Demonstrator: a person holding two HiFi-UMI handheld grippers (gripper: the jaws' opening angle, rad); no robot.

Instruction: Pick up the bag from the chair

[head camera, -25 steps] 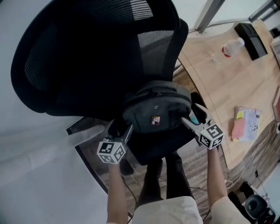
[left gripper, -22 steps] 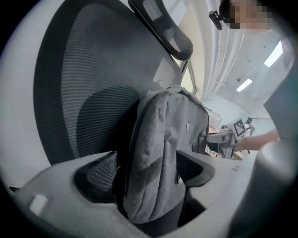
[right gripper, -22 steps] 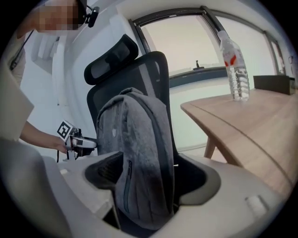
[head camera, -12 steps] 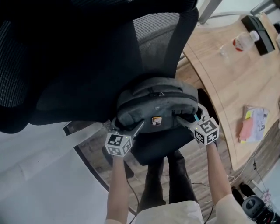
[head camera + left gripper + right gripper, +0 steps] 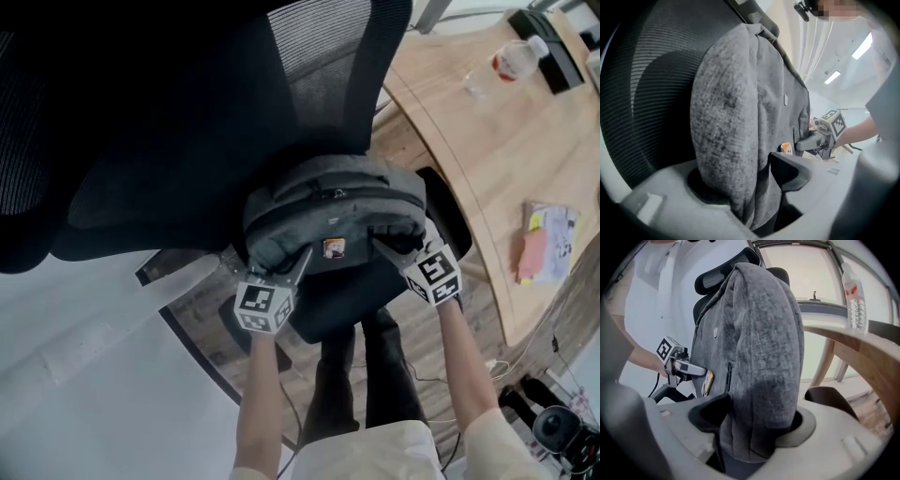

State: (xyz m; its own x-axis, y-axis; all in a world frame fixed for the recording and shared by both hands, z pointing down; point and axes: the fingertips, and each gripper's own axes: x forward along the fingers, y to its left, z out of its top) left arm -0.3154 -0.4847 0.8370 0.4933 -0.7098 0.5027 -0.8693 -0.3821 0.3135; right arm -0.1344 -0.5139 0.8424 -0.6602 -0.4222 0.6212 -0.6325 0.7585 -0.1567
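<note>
Clamping the grey backpack (image 5: 328,211), jaws just closed onto its fabric: my left hand-held gripper (image 5: 272,267) at 7 o'clock, right hand-held gripper (image 5: 398,246) at 5; I should lift evenly.

Two bare forearms reaching forward and down, left gripper (image 5: 277,265) and right gripper (image 5: 403,247) tilting downward at opposite sides of the grey bag (image 5: 328,202), both pairs of jaws having just been closing, pads pressing into the fabric between them.

no legible text anywhere
</note>
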